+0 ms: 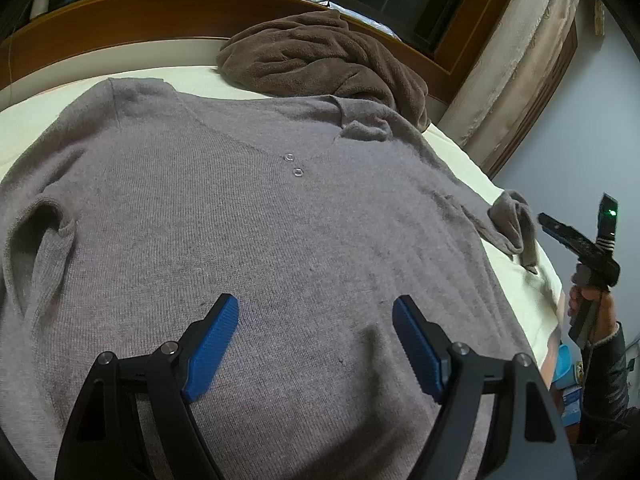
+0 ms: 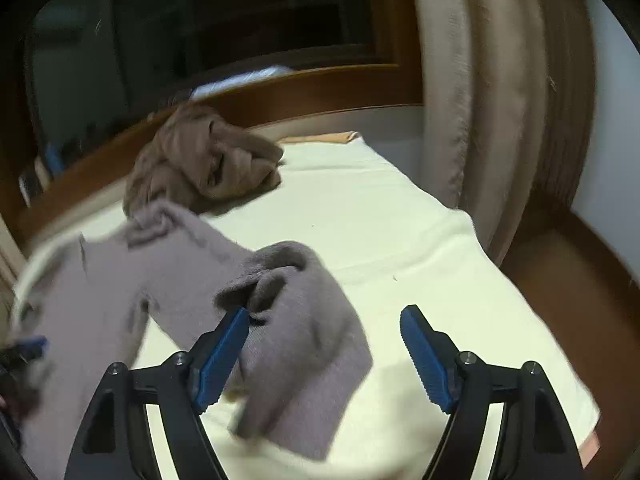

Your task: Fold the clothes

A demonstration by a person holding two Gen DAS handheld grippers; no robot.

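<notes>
Hovering spread over the sweater (image 1: 248, 216), the left gripper (image 1: 316, 320) holds nothing; the body lies flat on the bed (image 1: 40, 116), neckline away. From the right wrist, the right gripper (image 2: 324, 332), also spread and empty, sits nearest the bunched sleeve (image 2: 296, 320), which runs leftward to the body.

Black gripper (image 1: 315, 308), ribbed blue pads (image 1: 214, 346), silver screws

dim indoor light; strong fisheye warping, dark corners; right wrist view motion-blurred.
</notes>
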